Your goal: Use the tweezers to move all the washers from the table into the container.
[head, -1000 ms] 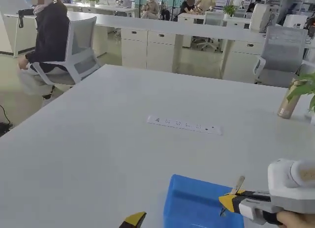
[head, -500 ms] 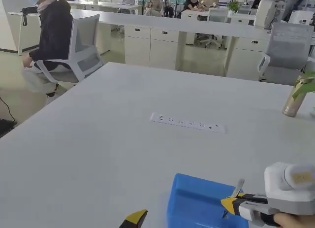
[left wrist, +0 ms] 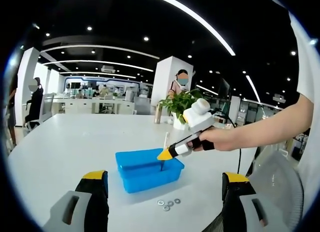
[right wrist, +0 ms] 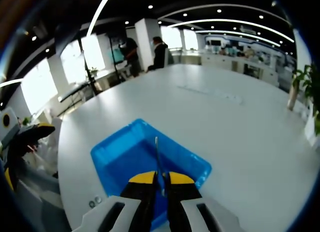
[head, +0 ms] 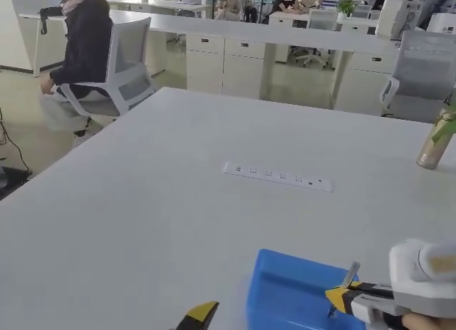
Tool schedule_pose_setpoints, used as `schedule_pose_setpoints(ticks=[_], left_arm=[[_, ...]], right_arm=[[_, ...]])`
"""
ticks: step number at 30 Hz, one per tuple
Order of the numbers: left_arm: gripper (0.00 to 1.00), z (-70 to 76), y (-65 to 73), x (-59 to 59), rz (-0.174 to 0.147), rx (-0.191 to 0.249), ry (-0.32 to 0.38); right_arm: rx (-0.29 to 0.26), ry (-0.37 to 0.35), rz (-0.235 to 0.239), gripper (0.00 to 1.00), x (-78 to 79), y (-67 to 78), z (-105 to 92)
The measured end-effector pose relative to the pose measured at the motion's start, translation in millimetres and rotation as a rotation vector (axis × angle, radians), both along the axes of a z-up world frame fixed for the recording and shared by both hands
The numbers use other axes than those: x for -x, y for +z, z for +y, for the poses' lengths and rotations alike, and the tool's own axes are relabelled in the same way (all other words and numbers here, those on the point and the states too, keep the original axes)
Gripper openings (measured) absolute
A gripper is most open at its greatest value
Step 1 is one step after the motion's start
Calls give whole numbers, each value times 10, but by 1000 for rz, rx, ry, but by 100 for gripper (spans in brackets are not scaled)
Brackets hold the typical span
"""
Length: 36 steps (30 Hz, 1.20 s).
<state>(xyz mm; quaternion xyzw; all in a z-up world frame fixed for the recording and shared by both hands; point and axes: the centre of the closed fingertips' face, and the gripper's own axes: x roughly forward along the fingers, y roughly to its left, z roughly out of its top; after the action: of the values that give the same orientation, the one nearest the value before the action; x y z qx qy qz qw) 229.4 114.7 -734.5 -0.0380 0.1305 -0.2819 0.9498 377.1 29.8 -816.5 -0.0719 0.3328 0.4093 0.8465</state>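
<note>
Clamping the tweezers between its yellow-tipped jaws, the right gripper is closed almost fully on the thin metal tool. The tool runs across the jaws, so one end sticks up above the claw and the fine tip points down below it. That hold likely lets the person aim the tip just by tilting the wrist.

Directly beneath and ahead of this claw sits the blue container, an open rectangular tub. In the left gripper view the tip dips inside the rim. This probably keeps any released washer falling into the tub rather than bouncing off its edge. Whether the tip carries a washer is too small to tell.

Down and to the left of the claw, outside the container's near corner, a small cluster of washers lies flat on the white table. They are just beside the tub wall and apart from it, so the task looks unfinished.

Further to the claw's left, the left gripper hangs low with its jaws spread wide and nothing between them. It faces the tub and the washers, seemingly kept clear of the working hand.

Well beyond the claw, a white power strip lies in the middle of the table.
</note>
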Motion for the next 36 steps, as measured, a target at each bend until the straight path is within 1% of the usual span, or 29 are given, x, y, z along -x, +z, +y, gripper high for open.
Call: schedule_pose_setpoints(ticks=[4,7,9,11,15,17,22,25,28,32,35,36], left_arm=[[96,-1,17,-4,-9,4,0],[96,-2,11,-2,-3,6,1],[96,-2,15,-2,-7,3,1],[96,-3,19,-3,-9,4,1],[96,0,1,-1,0,1,1],[96,0,-5,-1,2,-4,1],[95,-5,-5,4,3,-3,-2],[95,-5,-21,7,9,-9,-4],[95,0,-21,7,8,-11,-2],[94,4,-28,5,12,-10,-1],[94,-1,-35,8,13,-14,-4],[94,2,-41,7,15,-18,-3]], right_arm=[[7,23,-15,4,53,23,37],[11,24,-21,4,49,27,25],[6,20,-24,4,56,46,23],[2,14,-29,4,73,86,25],[-19,16,-43,4,105,192,40],[-32,19,-48,4,95,231,23],[-65,37,-61,4,182,363,55],[-79,52,-69,4,255,435,79],[-110,60,-73,3,345,546,127],[-154,76,-61,3,500,672,209],[-177,97,-43,3,596,702,248],[-184,110,-32,3,654,708,277]])
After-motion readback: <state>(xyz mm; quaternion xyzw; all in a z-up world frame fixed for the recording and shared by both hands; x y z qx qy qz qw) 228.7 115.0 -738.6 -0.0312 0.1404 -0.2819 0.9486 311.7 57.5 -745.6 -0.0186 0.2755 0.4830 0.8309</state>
